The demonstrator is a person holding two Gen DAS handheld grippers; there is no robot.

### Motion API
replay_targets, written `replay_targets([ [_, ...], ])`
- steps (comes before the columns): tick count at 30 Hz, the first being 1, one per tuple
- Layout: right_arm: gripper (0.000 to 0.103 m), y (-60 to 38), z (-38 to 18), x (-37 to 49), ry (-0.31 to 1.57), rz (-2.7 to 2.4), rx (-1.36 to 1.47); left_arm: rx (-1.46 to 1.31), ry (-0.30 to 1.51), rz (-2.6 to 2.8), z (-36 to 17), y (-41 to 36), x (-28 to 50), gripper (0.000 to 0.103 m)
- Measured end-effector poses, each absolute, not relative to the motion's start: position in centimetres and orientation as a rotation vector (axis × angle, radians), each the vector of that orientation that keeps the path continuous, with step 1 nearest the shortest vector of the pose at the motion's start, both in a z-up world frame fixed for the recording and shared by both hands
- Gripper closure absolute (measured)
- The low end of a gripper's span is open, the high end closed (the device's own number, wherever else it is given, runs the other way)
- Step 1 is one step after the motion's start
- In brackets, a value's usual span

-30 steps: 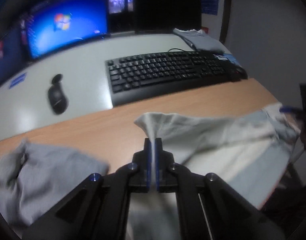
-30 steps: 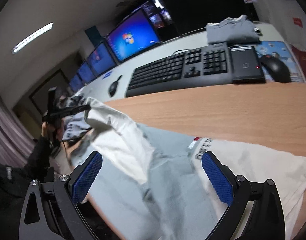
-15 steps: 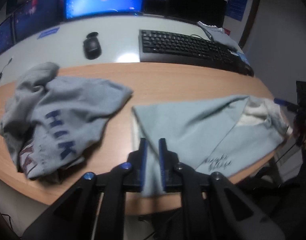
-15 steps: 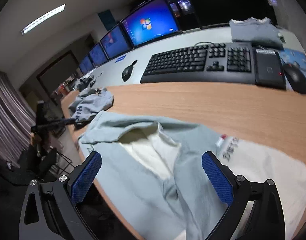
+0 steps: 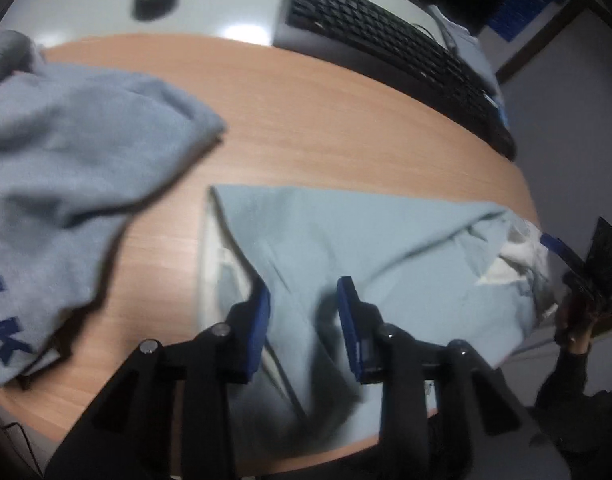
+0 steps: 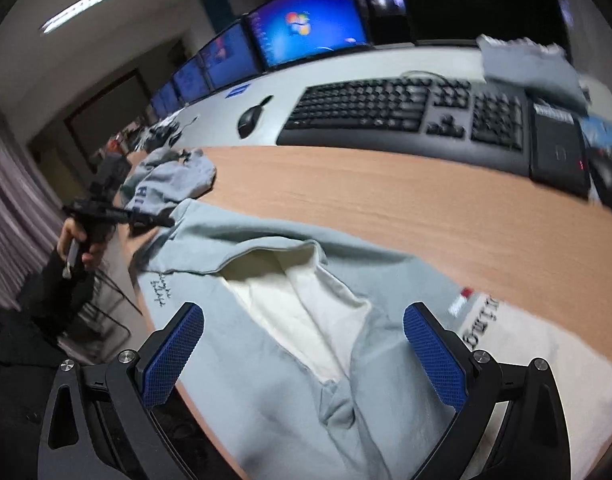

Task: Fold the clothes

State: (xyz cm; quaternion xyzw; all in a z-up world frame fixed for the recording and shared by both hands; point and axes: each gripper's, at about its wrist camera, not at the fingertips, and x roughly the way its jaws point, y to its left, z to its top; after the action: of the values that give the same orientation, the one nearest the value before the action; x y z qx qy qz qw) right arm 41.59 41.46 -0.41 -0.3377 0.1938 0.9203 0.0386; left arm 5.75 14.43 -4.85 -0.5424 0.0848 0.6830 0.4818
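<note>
A: Left tongs (image 5: pixel 303 308)?
B: Parted a little, pointing steeply down over the near edge of the pale blue garment (image 5: pixel 346 248). Cloth lying under and between the blue pads (image 5: pixel 257 324), not pinched by them. Loose, then; opened within the last second, steady since.

A: And the right tongs (image 6: pixel 303 354)?
B: Spread wide, empty, hovering above the same garment at its other end, over the cream lining (image 6: pixel 301 304) showing where the blue layer falls open.

A: Where exactly on the tabletop (image 5: pixel 346 120)?
B: Laid out flat along the near wooden edge, one corner folded to a point toward the middle, some cloth hanging off the front. Small dark script (image 6: pixel 159 290) near the hem in the right wrist view.

A: Anything else close by?
B: Grey sweatshirt (image 5: pixel 65 184) with dark blue letters, heaped just beside it on the left, not touching as far as visible. White printed cloth (image 6: pixel 526 344) under the garment at the right end. Further back: black keyboard (image 6: pixel 406 110), black mouse (image 6: pixel 250 118), lit monitor (image 6: pixel 310 28), folded grey garment (image 6: pixel 526 64). Left view blurred.
</note>
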Motion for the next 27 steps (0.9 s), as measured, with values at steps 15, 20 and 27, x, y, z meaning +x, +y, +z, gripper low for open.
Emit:
replay_targets([
  [15, 0.002, 41.7, -0.8, 42.5, 0.654, 2.839, -0.997, -1.355, 0.183, 1.783, -3.6, 12.7, 4.2, 0.077],
  [20, 0.002, 41.4, -0.8, 42.7, 0.646, 2.84, -0.989, -1.406, 0.127, 1.734, -4.1, 12.4, 4.0, 0.072],
  [27, 0.002, 41.9, -1.2, 42.8, 0.718, 2.856, -0.964, -1.421, 0.068, 1.725, -4.5, 12.5, 3.7, 0.073],
])
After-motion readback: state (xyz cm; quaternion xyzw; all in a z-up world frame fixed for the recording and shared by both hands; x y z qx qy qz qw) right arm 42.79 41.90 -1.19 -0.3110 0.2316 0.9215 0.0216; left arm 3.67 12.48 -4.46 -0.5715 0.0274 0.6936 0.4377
